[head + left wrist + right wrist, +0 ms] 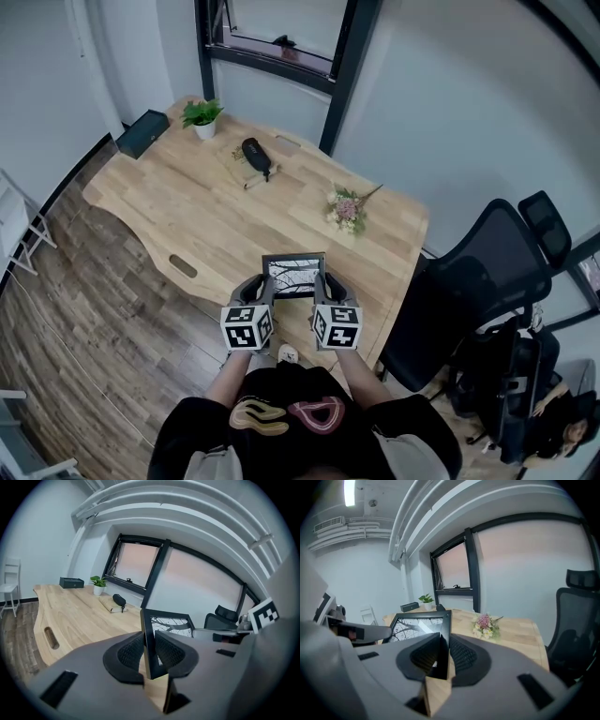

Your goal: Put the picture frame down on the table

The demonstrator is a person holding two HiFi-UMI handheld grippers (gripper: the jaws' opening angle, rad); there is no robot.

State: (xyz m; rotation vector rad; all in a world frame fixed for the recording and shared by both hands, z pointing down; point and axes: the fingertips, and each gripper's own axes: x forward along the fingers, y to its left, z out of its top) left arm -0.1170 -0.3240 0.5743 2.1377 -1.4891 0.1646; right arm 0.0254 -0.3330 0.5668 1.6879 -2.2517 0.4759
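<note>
A black picture frame (293,275) with a black-and-white branch print hangs above the near edge of the wooden table (187,216). My left gripper (263,292) is shut on the frame's left side, and my right gripper (322,291) is shut on its right side. In the left gripper view the frame's edge (149,644) is clamped between the ribbed pads (131,651). The right gripper view shows the frame (421,623) tilted, its right edge pinched between the pads (461,656).
On the table lie a small flower bunch (347,209), a black pouch on a notebook (254,156), a potted plant (202,117) and a black box (142,133). A black office chair (487,281) stands at the right. A white folding chair (10,590) is far left.
</note>
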